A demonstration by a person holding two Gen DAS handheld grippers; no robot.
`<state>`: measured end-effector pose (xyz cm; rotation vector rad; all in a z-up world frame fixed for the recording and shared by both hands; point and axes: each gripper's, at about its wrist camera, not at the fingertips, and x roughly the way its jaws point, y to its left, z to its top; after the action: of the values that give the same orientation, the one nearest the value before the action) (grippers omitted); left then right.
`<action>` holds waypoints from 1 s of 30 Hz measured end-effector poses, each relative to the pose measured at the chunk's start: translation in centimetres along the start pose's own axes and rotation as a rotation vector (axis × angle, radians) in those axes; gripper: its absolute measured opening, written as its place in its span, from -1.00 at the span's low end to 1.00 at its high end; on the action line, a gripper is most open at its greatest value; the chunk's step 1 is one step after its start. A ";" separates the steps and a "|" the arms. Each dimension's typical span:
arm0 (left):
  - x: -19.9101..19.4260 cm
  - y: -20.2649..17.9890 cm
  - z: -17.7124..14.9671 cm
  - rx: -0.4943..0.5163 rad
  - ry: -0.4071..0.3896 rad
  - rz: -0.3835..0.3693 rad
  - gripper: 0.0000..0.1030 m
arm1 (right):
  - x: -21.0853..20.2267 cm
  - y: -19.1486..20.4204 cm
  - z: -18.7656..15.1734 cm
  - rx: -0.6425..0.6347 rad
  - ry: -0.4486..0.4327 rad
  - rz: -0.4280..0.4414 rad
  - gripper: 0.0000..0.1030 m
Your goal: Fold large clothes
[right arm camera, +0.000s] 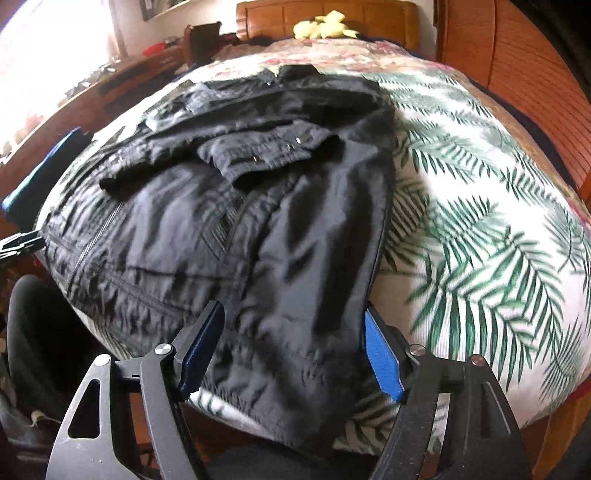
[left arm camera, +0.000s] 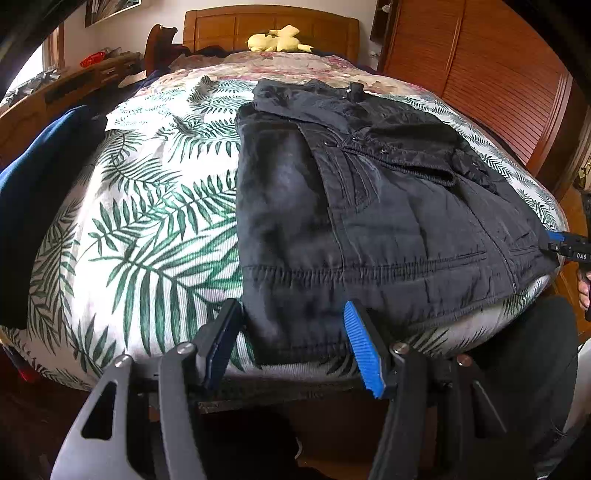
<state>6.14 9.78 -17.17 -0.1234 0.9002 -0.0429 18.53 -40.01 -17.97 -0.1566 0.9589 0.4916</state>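
A black jacket [left arm camera: 369,203] lies flat on the bed's palm-leaf sheet [left arm camera: 147,221], collar toward the headboard and one sleeve folded across its front. My left gripper [left arm camera: 291,314] is open over the near hem's left corner, which lies between its fingers with no pad pressing on it. In the right wrist view the jacket [right arm camera: 240,221] fills the middle. My right gripper [right arm camera: 291,314] is open, straddling the hem's right corner, and its blue pad [right arm camera: 382,358] sits at the fabric's edge. Each view shows the other gripper at its side: the right one [left arm camera: 565,245] and the left one [right arm camera: 18,242].
A yellow plush toy [left arm camera: 277,40] sits by the wooden headboard [left arm camera: 269,26]. A blue garment [left arm camera: 37,184] lies on the bed's left edge beside a cluttered desk [left arm camera: 74,81]. Slatted wooden doors [left arm camera: 480,74] stand to the right. A hand [left arm camera: 583,291] holds the right gripper.
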 end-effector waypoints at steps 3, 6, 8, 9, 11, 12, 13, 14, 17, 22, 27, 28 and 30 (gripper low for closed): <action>-0.2 0.0 -0.3 -0.012 -0.013 -0.015 0.13 | -0.3 -0.1 -1.0 0.004 0.007 -0.001 0.46; -0.2 0.1 -0.3 -0.037 -0.030 -0.043 0.11 | -0.4 0.0 -1.7 -0.001 0.010 -0.007 0.46; -0.2 0.2 -0.2 -0.048 -0.042 -0.049 -0.04 | 0.1 0.4 -1.8 -0.023 0.019 -0.031 0.46; -0.3 0.3 -0.2 -0.051 -0.048 -0.048 -0.10 | 0.2 0.6 -1.7 -0.036 0.021 -0.045 0.46; -0.4 0.4 -0.2 -0.061 -0.058 -0.049 -0.34 | 0.4 1.0 -1.6 -0.055 0.024 -0.060 0.46; -0.4 0.6 -0.2 -0.067 -0.061 -0.052 -0.42 | 0.5 1.2 -1.5 -0.065 0.024 -0.068 0.42; -0.5 0.7 -0.1 -0.073 -0.063 -0.053 -0.54 | 0.5 1.3 -1.5 -0.073 0.021 -0.073 0.37; -0.5 0.8 0.1 -0.074 -0.064 -0.061 -0.70 | 0.5 1.3 -1.5 -0.075 0.019 -0.073 0.28; -1.3 0.3 0.8 -0.045 -0.074 -0.078 -0.90 | 0.2 1.3 -1.1 -0.069 0.016 -0.069 -0.08; -5.0 -0.9 2.9 -0.014 -0.182 -0.071 -0.94 | -1.6 1.3 0.5 -0.046 -0.041 -0.026 -0.71; -9.5 -1.8 6.7 -0.004 -0.319 -0.056 -0.94 | -5.5 1.6 3.2 -0.020 -0.179 0.010 -0.81; -10.3 -2.2 7.7 0.009 -0.347 -0.051 -0.95 | -6.3 1.7 3.9 -0.009 -0.199 0.019 -0.81; -12.3 -3.0 10.1 0.030 -0.407 -0.058 -0.95 | -8.1 1.9 5.6 -0.001 -0.252 0.029 -0.82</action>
<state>6.45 8.77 -1.00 -0.1248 0.4890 -0.0819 17.98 -39.14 -7.96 -0.0790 0.7157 0.5250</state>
